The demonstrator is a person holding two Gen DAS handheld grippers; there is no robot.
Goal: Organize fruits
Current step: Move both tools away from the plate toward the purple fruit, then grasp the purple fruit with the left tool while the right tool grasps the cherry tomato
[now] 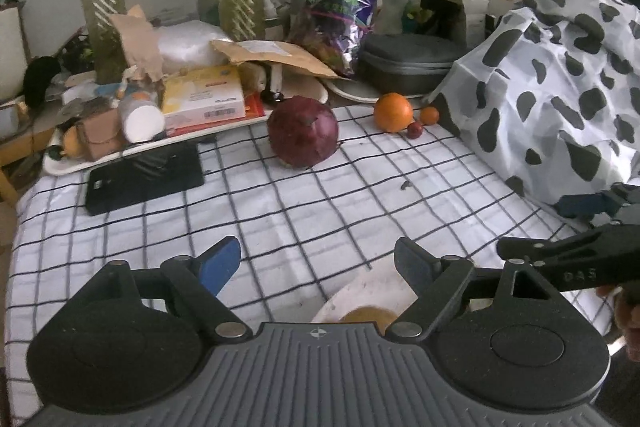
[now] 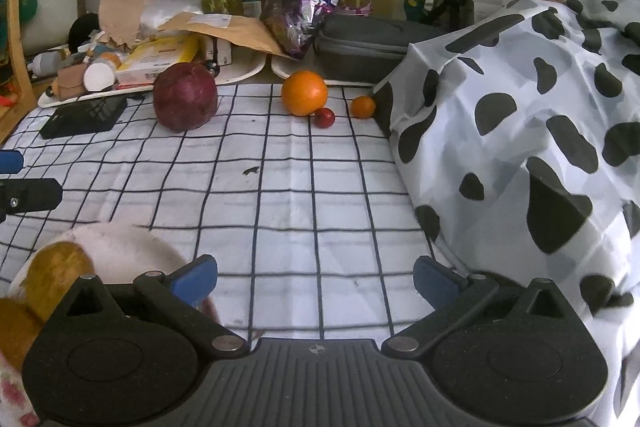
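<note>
Pomegranate (image 2: 185, 96), orange (image 2: 304, 93) and two small fruits lie on the checked tabletop (image 2: 280, 195); left gripper (image 1: 316, 263) and right gripper (image 2: 314, 279) both gape, empty.

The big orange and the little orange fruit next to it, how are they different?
The big orange is several times larger than the little orange fruit. The big orange touches the small red fruit; the little one lies apart, against the spotted cloth. Both are round, orange and rest on the checked cloth.
</note>
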